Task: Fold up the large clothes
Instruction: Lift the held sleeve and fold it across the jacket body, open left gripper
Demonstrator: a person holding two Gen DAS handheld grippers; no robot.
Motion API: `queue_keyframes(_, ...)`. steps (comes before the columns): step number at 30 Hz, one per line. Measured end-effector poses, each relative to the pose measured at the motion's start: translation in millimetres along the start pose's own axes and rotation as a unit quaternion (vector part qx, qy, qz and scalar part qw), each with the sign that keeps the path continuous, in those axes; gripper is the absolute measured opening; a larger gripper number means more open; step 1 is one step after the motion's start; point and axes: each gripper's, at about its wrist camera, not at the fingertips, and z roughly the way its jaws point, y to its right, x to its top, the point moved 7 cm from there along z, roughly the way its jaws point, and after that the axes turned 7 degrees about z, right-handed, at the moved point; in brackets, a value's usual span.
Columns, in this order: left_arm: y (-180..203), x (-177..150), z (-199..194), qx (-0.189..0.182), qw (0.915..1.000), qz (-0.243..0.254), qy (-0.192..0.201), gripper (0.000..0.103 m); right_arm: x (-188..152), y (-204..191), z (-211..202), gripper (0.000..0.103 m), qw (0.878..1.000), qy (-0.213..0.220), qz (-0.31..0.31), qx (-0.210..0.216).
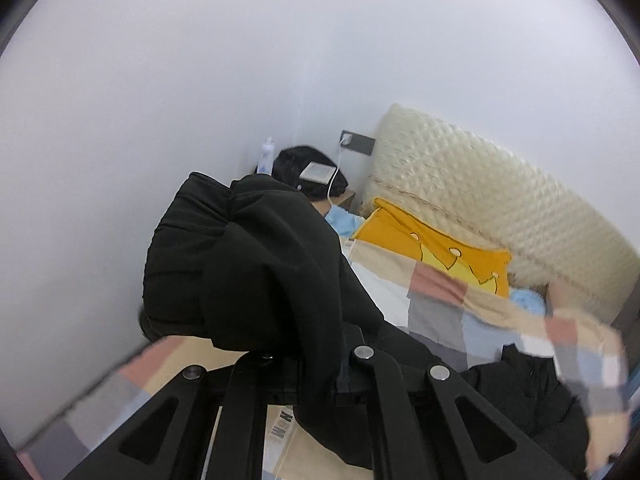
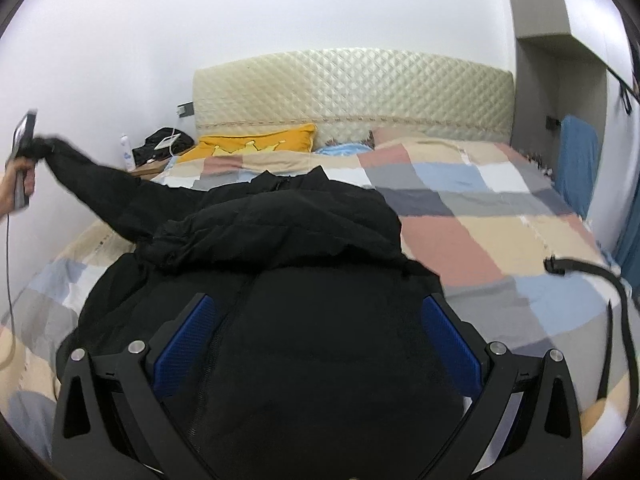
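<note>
I have the left gripper clenched on a sleeve of the black padded jacket, lifted off the left edge of the bed so the arm can be pulled straight, I judge, before folding it in. The right gripper hangs wide open over the jacket's body, its blue ribbed pads either side of the zip, holding nothing. The jacket lies puffy and quilted across the checked bedspread near the foot, collar toward the yellow pillow and tufted headboard.
</note>
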Motion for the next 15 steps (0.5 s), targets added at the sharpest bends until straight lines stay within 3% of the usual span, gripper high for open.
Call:
queue_keyframes(3,40,17,-28,0.001,0.9996,0.027,0.011,0.007,1,9,1,0.103,1.0,0.0,-0.016,-0.005)
queue_keyframes(7,102,34,-69,-0.009,0.9973,0.065,0.031,0.007,2,20,-3,0.103,1.0,0.0,-0.006,0.023)
queue_keyframes(15,221,36,-121,-0.041,0.9918,0.107,0.056,0.008,-4,41,-5,0.103,0.998,-0.006,0.005,0.065)
